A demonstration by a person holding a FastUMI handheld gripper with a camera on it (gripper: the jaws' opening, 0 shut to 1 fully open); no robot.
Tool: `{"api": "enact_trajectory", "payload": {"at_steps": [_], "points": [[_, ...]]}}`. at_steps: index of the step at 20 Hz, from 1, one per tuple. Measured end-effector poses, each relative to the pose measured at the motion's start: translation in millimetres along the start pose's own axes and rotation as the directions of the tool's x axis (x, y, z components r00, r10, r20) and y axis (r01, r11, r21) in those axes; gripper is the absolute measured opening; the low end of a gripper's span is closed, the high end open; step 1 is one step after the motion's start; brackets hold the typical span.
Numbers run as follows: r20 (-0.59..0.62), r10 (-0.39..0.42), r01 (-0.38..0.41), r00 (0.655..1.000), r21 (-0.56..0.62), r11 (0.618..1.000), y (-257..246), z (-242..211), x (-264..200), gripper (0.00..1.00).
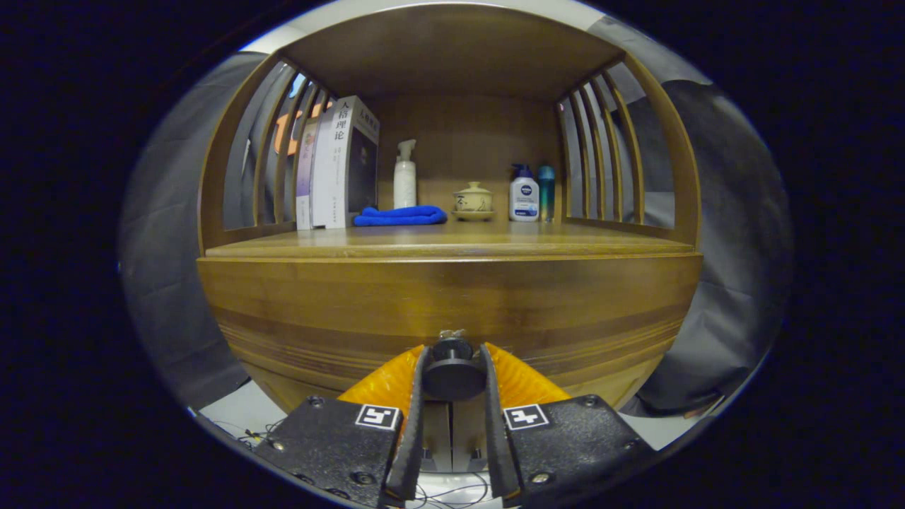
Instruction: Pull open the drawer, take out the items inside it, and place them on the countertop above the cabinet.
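Drawer knob (452,371), dark and round, sits between the 2 fingers of the claw (452,373), at the lower middle of the cabinet front. Claw is pinching the knob: both fingers press its sides, 1 on each flank. A small metal bit shows just above the knob where it meets the wood.

Drawer front (450,311) is the wide brown wooden panel right behind the knob, curved by the lens, with banded grain lines across its lower part. Cannot tell if it is pulled out at all; nothing inside the drawer is visible.

Above the panel, the desk (565,244), the flat wooden top of the cabinet, bare along its front strip. Slatted wooden sides rise left and right of it, with a wooden roof over.

Toward the back of the desk, left to right: 2 or more upright books (339,166) against the left slats, a folded blue cloth (400,216) lying flat just beside them, a white pump bottle (404,177) standing behind the cloth, a small lidded ceramic cup (474,200) on a saucer, a white bottle with blue pump (524,194), and a teal bottle (546,189) touching or just beside it.
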State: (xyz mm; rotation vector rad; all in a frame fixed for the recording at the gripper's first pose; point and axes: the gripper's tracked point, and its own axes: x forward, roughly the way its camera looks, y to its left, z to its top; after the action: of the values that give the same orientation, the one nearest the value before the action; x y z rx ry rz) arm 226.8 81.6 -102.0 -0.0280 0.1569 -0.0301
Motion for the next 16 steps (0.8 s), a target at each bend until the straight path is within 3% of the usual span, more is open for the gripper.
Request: {"api": "enact_trajectory", "payload": {"at_steps": [8, 16], "points": [[-0.015, 0.006, -0.006, 1.000, -0.008, 1.000, 0, -3, -7, 0.36], [-0.012, 0.007, -0.007, 1.000, -0.020, 1.000, -1, -14, -52, 0.35]]}}
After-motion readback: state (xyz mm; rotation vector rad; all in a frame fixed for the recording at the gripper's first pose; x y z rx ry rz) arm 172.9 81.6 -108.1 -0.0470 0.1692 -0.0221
